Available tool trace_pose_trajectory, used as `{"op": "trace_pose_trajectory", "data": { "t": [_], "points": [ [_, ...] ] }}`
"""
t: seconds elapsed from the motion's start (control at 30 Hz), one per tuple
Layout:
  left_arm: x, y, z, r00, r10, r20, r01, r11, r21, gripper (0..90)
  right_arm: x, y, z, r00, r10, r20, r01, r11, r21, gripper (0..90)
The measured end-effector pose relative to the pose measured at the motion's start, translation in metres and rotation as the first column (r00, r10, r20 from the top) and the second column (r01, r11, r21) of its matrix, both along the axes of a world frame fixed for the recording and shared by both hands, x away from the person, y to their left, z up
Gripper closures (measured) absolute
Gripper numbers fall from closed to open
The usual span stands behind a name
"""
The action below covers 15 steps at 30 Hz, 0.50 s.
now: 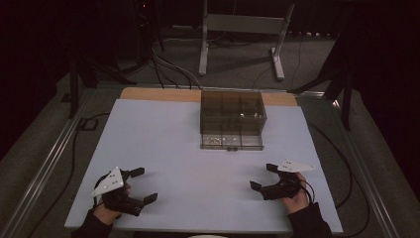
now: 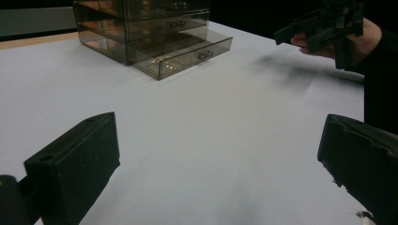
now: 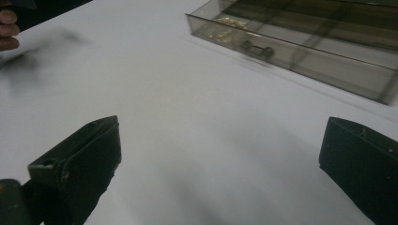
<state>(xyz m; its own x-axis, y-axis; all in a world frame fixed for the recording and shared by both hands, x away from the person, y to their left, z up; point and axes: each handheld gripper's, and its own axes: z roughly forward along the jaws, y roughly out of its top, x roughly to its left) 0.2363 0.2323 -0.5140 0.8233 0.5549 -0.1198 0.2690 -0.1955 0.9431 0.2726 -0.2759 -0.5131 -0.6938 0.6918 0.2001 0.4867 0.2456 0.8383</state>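
High view first: I've got the smoked drawer cabinet (image 1: pixel 232 116) sitting at the far middle of the table (image 1: pixel 163 148), and I'll place everything off that. Its bottom drawer (image 1: pixel 232 141) is pulled out toward me, so the opening part looks done already. Both my tools are well back from the cabinet, down at the near edge. The left gripper (image 1: pixel 141 185) rests off to the cabinet's near left, jaws spread wide, gripping nothing. The right gripper (image 1: pixel 261 177) is off to the cabinet's near right, also gaping, nothing between the jaws.

Left gripper view gives me the cabinet (image 2: pixel 141 30) far ahead, with the open drawer (image 2: pixel 185 56) jutting from its base and the other hand with its tool beyond it on the right. Right gripper view brings the drawer (image 3: pixel 300 51) closest: there's a small handle (image 3: pixel 256 49) on its front wall and some small glinting bits (image 3: pixel 225 23) in one end compartment. I can't make out what they are; the light is dim and the picture soft.

My read: we're early or between steps. Drawer open, contents untouched, nothing picked up. What's left is either fetching those bits or pushing the drawer home, and the right tool is the nearer one.
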Motion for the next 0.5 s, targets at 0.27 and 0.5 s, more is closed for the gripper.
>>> {"op": "trace_pose_trajectory", "data": {
  "t": [0.27,0.5],
  "points": [
    [0.001,0.0,0.0,1.0,-0.001,-0.001,0.001,1.0,0.007,0.4,-0.014,-0.018,0.0,0.9972,0.005,0.075,-0.006,0.9999,0.009,0.0],
    [0.001,-0.001,0.0,1.0,0.0,0.0,0.0,1.0,0.007,0.4,-0.015,-0.021,-0.005,0.9969,-0.006,0.079,0.006,1.0,-0.003,0.0]
  ]
}}
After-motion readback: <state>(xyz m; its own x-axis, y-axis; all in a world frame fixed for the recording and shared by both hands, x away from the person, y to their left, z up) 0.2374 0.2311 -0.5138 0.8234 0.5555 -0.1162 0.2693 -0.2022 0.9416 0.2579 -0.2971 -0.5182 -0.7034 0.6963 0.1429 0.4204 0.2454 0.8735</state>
